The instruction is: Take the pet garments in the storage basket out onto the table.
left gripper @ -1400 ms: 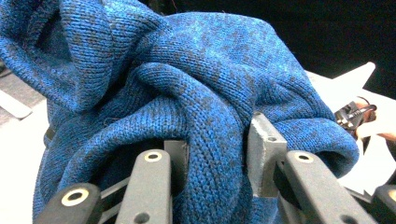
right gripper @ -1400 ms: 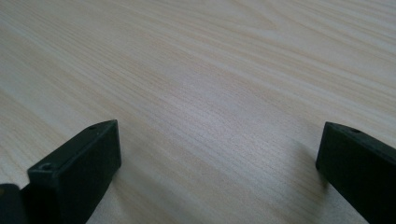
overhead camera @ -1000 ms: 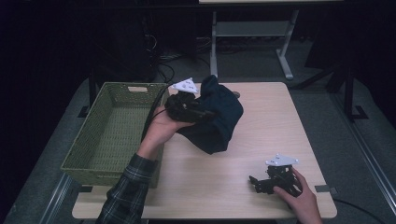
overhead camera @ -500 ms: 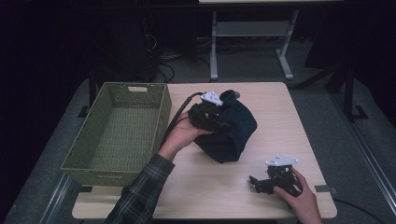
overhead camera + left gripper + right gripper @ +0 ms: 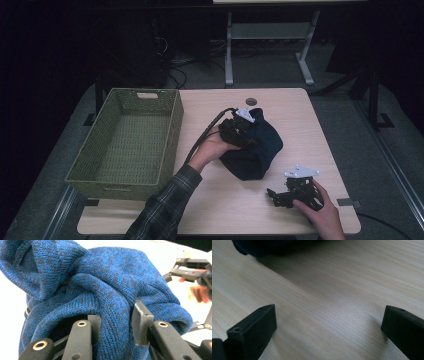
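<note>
Dark room, cable clutter and a metal stand behind; light wood surface (image 5: 300, 115) carries everything. Green woven basket (image 5: 125, 145) at its left edge, nothing inside.

Blue knit sweater (image 5: 252, 147) is bunched in a heap mid-surface, just right of the basket, not touching it. Left tool (image 5: 239, 131) sits on the heap's left-upper side, jaws pinching a thick fold of knit; the left gripper view shows the fold (image 5: 115, 322) squeezed between the two pads, fabric bulging on both sides. Right tool (image 5: 292, 192) rests low on the surface near the front edge, apart from the sweater, jaws spread wide over bare wood with nothing between them.

Judgement: step in hand is carrying the sweater to the basket, grip made, transfer not done.

Doing it well:
- Grip is on one fold only, so the rest of the heap will hang and unfurl when lifted. Lift high enough for the trailing cloth to clear the basket's near wall.
- Knit is soft and stretchy; keep the pinch firm, no jerks, or the fold may creep out.
- Bring the right tool under the hanging bulk if it drags.
- Release over the basket's middle, not the rim, so no sleeve drapes outside.
</note>
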Available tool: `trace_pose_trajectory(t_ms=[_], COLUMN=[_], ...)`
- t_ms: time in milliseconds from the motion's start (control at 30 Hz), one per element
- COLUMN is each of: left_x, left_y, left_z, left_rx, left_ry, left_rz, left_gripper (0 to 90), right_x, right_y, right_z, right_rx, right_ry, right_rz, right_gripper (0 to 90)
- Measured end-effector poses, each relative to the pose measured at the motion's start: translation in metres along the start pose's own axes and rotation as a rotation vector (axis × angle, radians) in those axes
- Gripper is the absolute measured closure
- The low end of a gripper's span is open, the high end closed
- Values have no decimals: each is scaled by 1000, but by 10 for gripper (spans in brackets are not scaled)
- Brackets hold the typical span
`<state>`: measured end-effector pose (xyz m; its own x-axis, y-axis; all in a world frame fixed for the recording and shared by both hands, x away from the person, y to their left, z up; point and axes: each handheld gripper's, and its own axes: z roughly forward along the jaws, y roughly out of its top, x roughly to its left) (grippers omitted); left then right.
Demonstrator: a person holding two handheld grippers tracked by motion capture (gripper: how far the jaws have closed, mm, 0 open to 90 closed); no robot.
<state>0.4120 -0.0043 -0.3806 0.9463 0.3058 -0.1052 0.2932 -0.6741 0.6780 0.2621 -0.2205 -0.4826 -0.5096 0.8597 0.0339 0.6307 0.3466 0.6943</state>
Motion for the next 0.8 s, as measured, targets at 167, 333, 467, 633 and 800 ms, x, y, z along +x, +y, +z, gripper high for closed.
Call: trace_pose_trajectory(t_ms=[167, 333, 467, 633, 800], left_x=[3, 2, 4, 4, 7], left_y=[-1, -3, -5, -7, -6], left_z=[19, 38, 47, 53, 49], left_rx=[31, 72, 87, 95, 81], left_ry=[-9, 0, 2, 20, 27], left_rz=[-3, 10, 10, 12, -3], left_gripper=[645, 636, 616, 533, 407], right_x=[0, 0, 0, 0, 0], right_y=[0, 0, 0, 0, 0], right_z=[0, 0, 0, 0, 0], right_rx=[-1, -2, -2, -2, -2], right_ry=[-1, 0, -2, -2, -2], right_rz=[-2, -2, -5, -5, -6], right_gripper=[0, 0, 0, 0, 0])
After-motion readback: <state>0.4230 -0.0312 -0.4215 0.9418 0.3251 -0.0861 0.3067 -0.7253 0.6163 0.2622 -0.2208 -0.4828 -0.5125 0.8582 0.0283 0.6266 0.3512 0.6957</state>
